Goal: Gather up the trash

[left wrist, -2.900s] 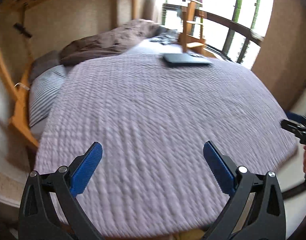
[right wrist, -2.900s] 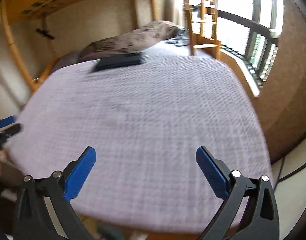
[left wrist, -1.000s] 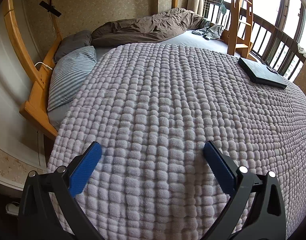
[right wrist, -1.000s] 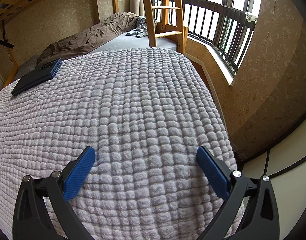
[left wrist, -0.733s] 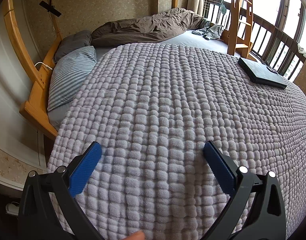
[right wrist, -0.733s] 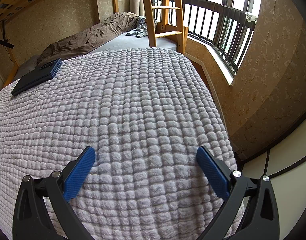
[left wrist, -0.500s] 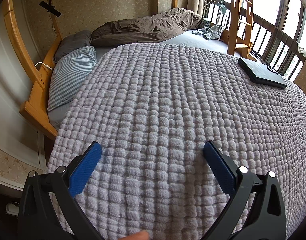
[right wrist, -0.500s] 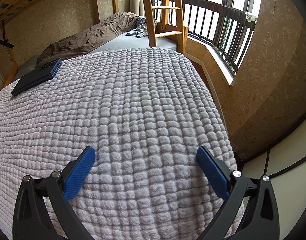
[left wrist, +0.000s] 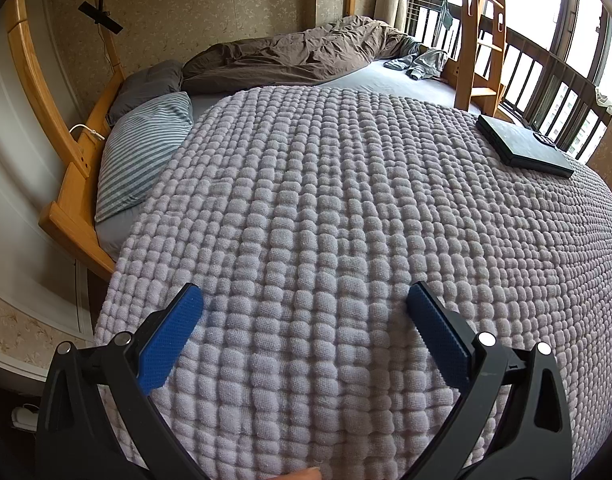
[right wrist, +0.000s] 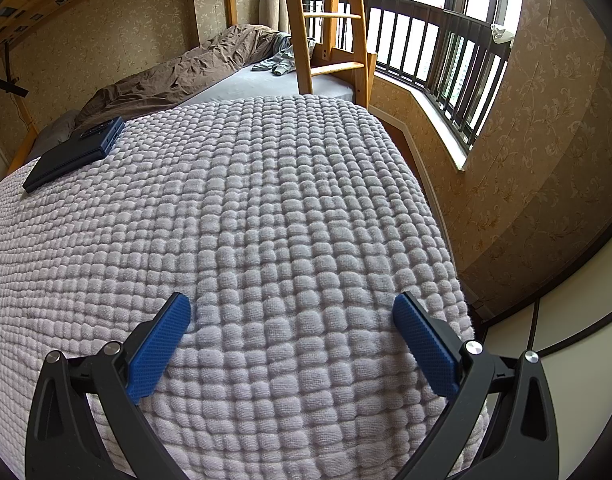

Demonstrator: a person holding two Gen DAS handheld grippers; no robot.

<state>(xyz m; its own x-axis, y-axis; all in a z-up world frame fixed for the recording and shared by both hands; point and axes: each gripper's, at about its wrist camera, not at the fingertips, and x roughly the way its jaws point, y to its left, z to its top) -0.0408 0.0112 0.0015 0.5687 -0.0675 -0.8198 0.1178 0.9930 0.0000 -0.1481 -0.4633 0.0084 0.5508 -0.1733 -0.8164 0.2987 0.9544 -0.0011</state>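
Both grippers, left gripper (left wrist: 303,312) and right gripper (right wrist: 291,314), hang spread wide and empty over one lumpy lavender blanket (left wrist: 346,208). One dark phone (left wrist: 524,145) on it. Can't spot any trash.

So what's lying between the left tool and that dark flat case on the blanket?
Nothing but bare quilted blanket between the left tool and the dark case, as the left wrist view shows.

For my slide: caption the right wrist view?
Open right gripper over a lilac waffle blanket; dark case beyond.
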